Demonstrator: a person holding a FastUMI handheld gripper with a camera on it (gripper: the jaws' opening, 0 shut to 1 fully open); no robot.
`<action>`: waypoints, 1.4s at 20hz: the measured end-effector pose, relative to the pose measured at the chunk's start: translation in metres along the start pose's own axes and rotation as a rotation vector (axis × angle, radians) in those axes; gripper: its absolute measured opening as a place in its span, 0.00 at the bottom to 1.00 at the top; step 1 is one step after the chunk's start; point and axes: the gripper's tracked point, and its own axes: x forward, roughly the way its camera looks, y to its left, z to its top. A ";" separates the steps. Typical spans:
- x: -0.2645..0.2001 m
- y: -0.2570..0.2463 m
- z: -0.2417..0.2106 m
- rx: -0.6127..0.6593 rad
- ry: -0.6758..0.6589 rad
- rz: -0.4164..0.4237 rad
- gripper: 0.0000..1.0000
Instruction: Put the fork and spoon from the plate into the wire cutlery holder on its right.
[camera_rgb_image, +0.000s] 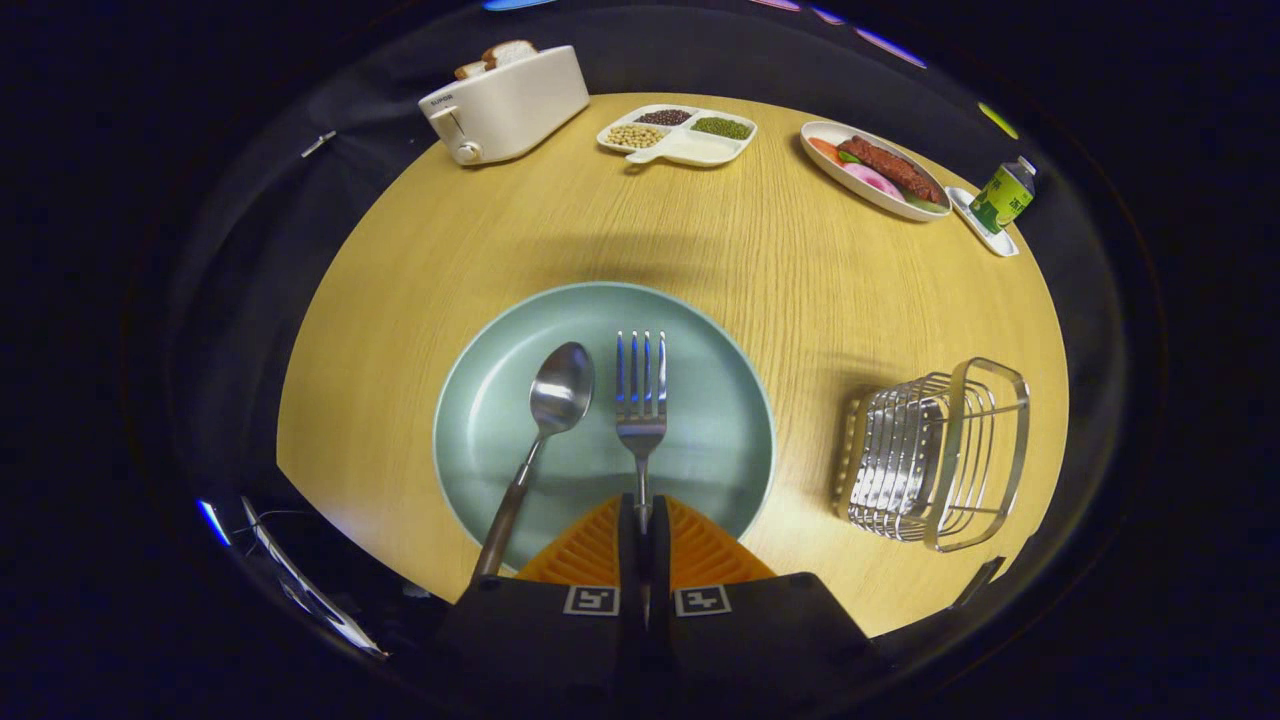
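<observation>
Gripper (643, 520) fingers are closed together on the handle of the fork (641, 395), which lies tines forward on the pale green plate (720, 470) with the spoon (545, 420) beside it on the left, its handle end reaching past the plate's near rim. Wire cutlery holder (935, 455) stands on the worktop (500, 250) to the right of the plate, apart from its rim. Bare worktop separates the plate's far rim from the toaster (505, 105), divided dish (680, 135) and food platter (875, 170) near the far edge.
</observation>
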 end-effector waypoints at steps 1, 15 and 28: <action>-0.008 -0.002 0.000 0.007 0.000 0.011 0.05; -0.105 -0.141 0.007 -0.123 0.182 0.000 0.05; -0.075 -0.181 -0.019 -0.190 0.499 0.018 0.05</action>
